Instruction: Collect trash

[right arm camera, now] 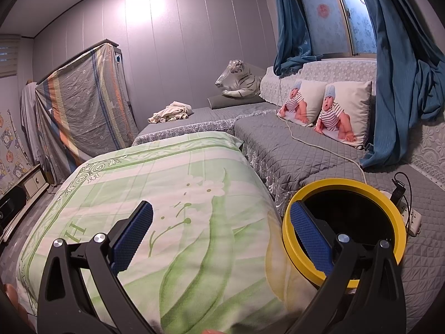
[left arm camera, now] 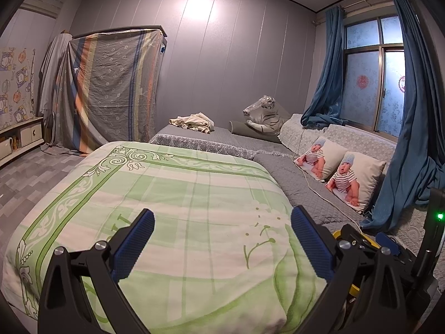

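Both tools are spread wide and hold nothing — the left tool (left arm camera: 222,239) hangs over the green-and-white quilt (left arm camera: 178,217), the right tool (right arm camera: 222,233) over the same quilt's right edge, with its right finger in front of the yellow-rimmed bin (right arm camera: 345,186).

No trash shows anywhere on the quilt or the grey bedding, so the only task thing in sight is the bin, which sits just right of the quilt on the grey quilted mattress (right arm camera: 306,144). It looks like light, stiff plastic with a smooth rim; a pinch across the rim wall would likely be the surest hold, though it may slip. It stands on soft bedding, so it could tip if nudged.

Near the bin lie a white power strip (right arm camera: 414,218) and a thin cord (right arm camera: 319,147) running back across the mattress — something to snag on.

Farther off, two baby-print pillows (right arm camera: 328,105) lean under the blue curtain (right arm camera: 400,64). A crumpled pale cloth (left arm camera: 193,122) lies on the far bed, perhaps laundry rather than trash, with a plush white tiger (left arm camera: 264,117) beyond and a striped sheet (left arm camera: 111,89) draped at far left.
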`<action>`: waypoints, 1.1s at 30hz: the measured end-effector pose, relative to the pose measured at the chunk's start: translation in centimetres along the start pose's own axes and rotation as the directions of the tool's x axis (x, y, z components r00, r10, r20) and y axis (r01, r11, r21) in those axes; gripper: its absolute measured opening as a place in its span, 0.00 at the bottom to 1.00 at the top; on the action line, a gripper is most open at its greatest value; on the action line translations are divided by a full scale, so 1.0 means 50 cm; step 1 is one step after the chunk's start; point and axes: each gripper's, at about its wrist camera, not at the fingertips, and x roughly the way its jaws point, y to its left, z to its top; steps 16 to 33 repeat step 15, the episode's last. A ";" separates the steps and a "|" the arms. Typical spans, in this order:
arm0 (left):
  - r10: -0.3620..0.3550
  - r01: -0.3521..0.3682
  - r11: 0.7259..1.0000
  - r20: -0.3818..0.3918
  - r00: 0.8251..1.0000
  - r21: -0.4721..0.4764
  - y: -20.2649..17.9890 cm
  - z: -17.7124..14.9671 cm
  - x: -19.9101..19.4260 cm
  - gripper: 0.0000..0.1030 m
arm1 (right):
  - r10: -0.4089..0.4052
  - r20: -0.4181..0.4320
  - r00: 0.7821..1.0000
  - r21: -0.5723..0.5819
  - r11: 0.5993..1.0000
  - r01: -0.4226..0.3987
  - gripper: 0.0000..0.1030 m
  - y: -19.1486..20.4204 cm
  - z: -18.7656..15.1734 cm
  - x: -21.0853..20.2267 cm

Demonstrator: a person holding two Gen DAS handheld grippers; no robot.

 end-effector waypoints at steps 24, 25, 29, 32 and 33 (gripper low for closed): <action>-0.002 0.002 1.000 0.001 1.000 0.012 -0.004 0.000 0.002 0.92 | -0.001 -0.003 1.000 0.004 1.000 0.001 0.92 0.002 -0.003 0.001; -0.002 0.002 1.000 0.001 1.000 0.012 -0.004 0.000 0.002 0.92 | -0.001 -0.003 1.000 0.004 1.000 0.001 0.92 0.002 -0.003 0.001; -0.002 0.002 1.000 0.001 1.000 0.012 -0.004 0.000 0.002 0.92 | -0.001 -0.003 1.000 0.004 1.000 0.001 0.92 0.002 -0.003 0.001; -0.002 0.002 1.000 0.001 1.000 0.012 -0.004 0.000 0.002 0.92 | -0.001 -0.003 1.000 0.004 1.000 0.001 0.92 0.002 -0.003 0.001; -0.002 0.002 1.000 0.001 1.000 0.012 -0.004 0.000 0.002 0.92 | -0.001 -0.003 1.000 0.004 1.000 0.001 0.92 0.002 -0.003 0.001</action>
